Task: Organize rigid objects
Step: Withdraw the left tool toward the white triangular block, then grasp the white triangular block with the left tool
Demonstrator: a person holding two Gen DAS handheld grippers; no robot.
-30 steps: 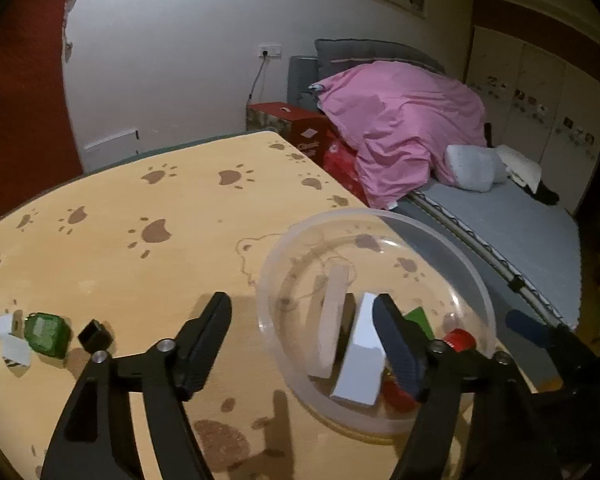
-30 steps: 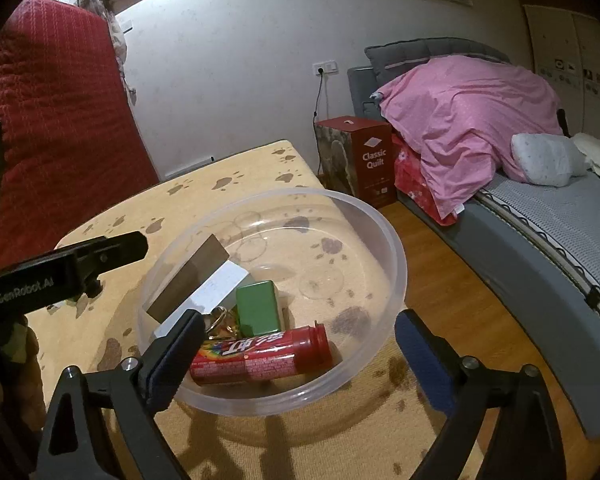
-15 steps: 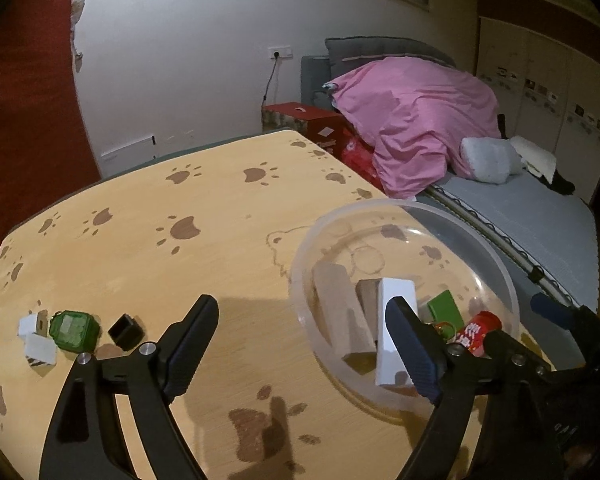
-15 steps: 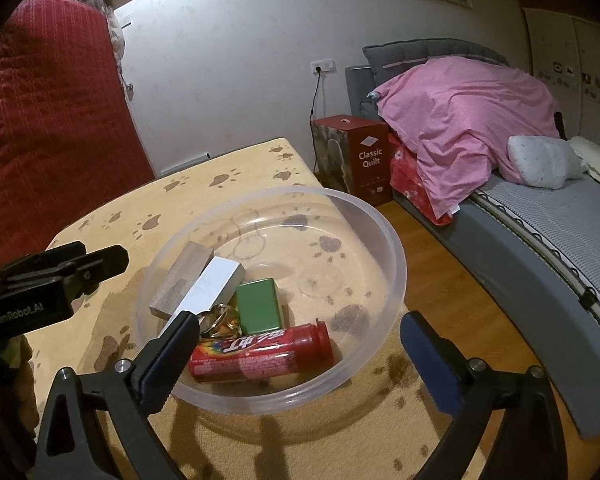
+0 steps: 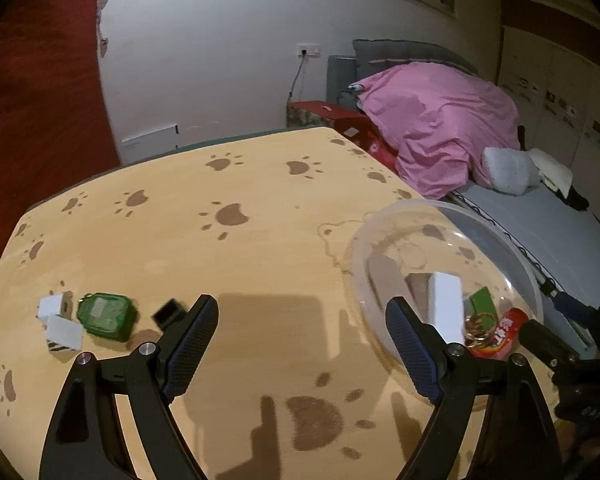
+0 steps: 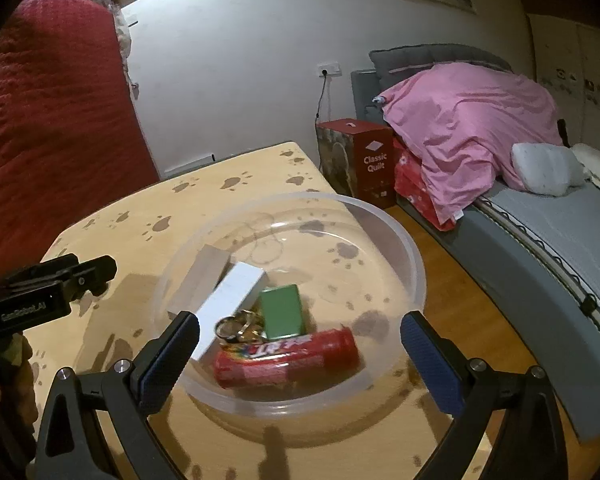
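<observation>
A bedroom with a grey bed and a heaped pink duvet lies behind a pale wooden table printed with brown paw marks. On the table's right end sits a clear round plastic bowl. Inside it lie a pale wooden block, a long white box leaning beside it, a green flat box, a bunch of metal key rings and a red cylindrical candy tube along the near wall. On the table's left end, well apart from the bowl, lie a green zipped pouch, a small black cube just beside it, and two small white pieces on its other side.

The left gripper hangs over bare tabletop between the pouch group and the bowl, its jaws spread wide with nothing between them, having just been opening. The right gripper stands in front of the bowl's near rim, jaws wide apart, pads touching nothing. A red box marked "Classic Quilt" stands by the bed.
</observation>
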